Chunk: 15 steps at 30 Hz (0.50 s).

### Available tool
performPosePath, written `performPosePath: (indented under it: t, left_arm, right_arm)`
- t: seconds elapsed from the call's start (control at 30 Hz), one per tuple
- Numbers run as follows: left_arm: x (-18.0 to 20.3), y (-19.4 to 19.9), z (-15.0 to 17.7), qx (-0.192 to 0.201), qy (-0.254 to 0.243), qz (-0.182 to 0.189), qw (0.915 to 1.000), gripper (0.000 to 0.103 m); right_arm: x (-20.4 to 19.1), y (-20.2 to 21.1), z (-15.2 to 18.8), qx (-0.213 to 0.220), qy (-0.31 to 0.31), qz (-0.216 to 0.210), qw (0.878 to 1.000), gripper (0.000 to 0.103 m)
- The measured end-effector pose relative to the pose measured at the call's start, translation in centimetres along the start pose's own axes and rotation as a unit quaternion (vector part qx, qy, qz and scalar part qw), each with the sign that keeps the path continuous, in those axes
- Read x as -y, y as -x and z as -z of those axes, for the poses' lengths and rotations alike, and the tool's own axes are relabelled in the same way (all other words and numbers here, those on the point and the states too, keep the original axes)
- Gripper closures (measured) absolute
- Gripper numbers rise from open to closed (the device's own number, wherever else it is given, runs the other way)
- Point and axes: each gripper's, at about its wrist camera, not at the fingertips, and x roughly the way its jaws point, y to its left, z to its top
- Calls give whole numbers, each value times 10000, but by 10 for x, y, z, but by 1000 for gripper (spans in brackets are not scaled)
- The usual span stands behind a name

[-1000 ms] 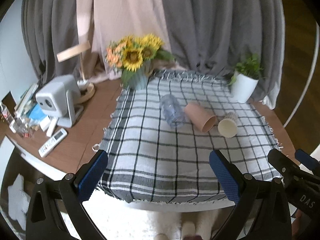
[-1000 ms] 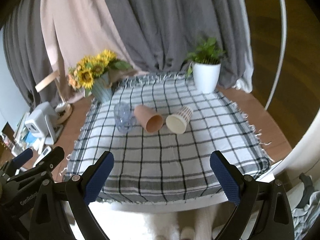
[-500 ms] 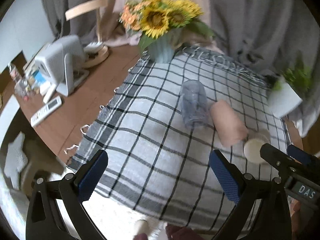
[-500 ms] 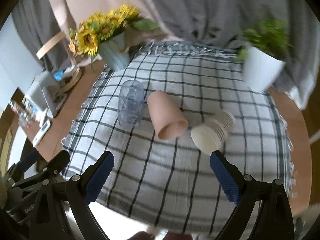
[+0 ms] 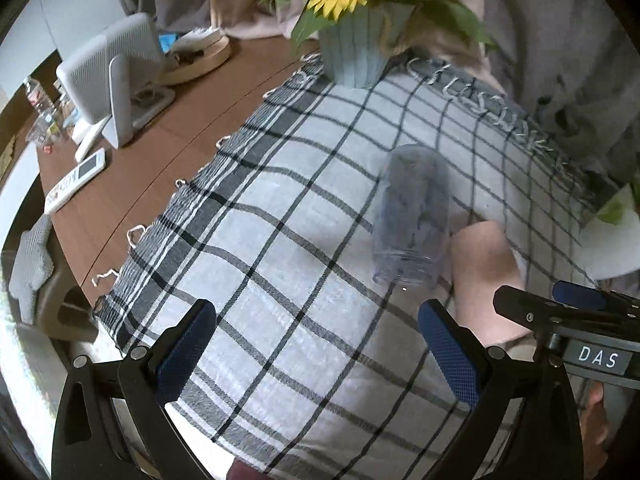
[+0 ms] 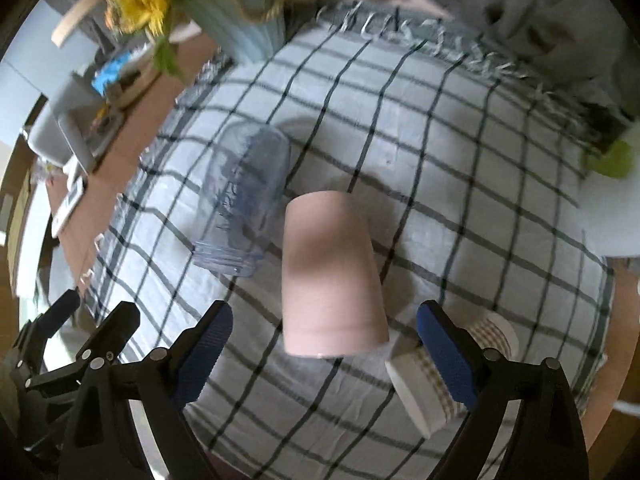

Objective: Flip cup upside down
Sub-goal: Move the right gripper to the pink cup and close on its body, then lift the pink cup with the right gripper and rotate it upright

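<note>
The pink cup (image 6: 328, 280) lies on its side mid-tablecloth (image 6: 460, 160), between a clear cup (image 6: 244, 200) and a striped paper cup (image 6: 432, 376). Right gripper (image 6: 324, 352) hovers wide open, empty, straddling it; left gripper (image 5: 316, 348) wide open, empty.

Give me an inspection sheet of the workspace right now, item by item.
Surface: checked cloth over a wooden table.
Job's things: pink cup, clear cup and striped paper cup, all lying on their sides.
Clutter: sunflower vase, remote, white device.
Grippers: left gripper open, empty; right gripper open, its jaws either side of the pink cup's mouth, contact unclear.
Cables: nothing seen.
Surroundings: grey curtain, white plant pot.
</note>
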Motion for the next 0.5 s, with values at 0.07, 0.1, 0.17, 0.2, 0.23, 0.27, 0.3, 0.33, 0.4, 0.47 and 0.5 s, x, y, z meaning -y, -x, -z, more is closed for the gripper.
performPosePath:
  t: [0.07, 0.1, 0.17, 0.2, 0.23, 0.27, 0.3, 0.33, 0.4, 0.47, 0.5]
  left_arm:
    - [3, -9, -2, -96, -21, -29, 9999, 0]
    - [5, -13, -3, -144, -49, -71, 9999, 0]
    - [8, -21, -5, -228, -112, -101, 9996, 0]
    - [9, -23, -5, -234, -123, -131, 9996, 0]
    - [10, -26, -5, -238, -145, -172, 9995, 0]
    - [10, -27, -5, -235, -162, -184, 9994, 0]
    - [11, -28, -5, -232, -173, -212, 9994, 0]
    - [11, -30, -6, -231, -183, -243, 9993, 0]
    - [12, -34, -7, -251, -220, -255, 9991, 0]
    - [12, -39, -8, -310, -266, -285, 9988, 0]
    - [12, -40, -9, -329, -284, -278, 9987, 0]
  right_arm:
    - [2, -12, -8, -140, 83, 18, 9999, 10]
    - [3, -17, -11, -172, 113, 45, 9998, 10]
    - [6, -28, -16, -317, 140, 13, 9994, 11]
    - [5, -32, -18, -365, 145, -8, 9992, 12]
    - [6, -38, -21, -436, 168, -7, 9989, 13]
    - [7, -43, -22, -500, 172, 42, 9986, 14]
    - [8, -48, -23, -556, 156, 66, 9983, 18]
    - [9, -51, -23, -598, 147, 37, 9981, 19]
    - [12, -56, -24, -665, 91, -50, 9977, 22]
    - [12, -60, -24, -702, 51, -125, 9974, 25]
    - [12, -61, -24, -718, 22, -192, 9972, 31]
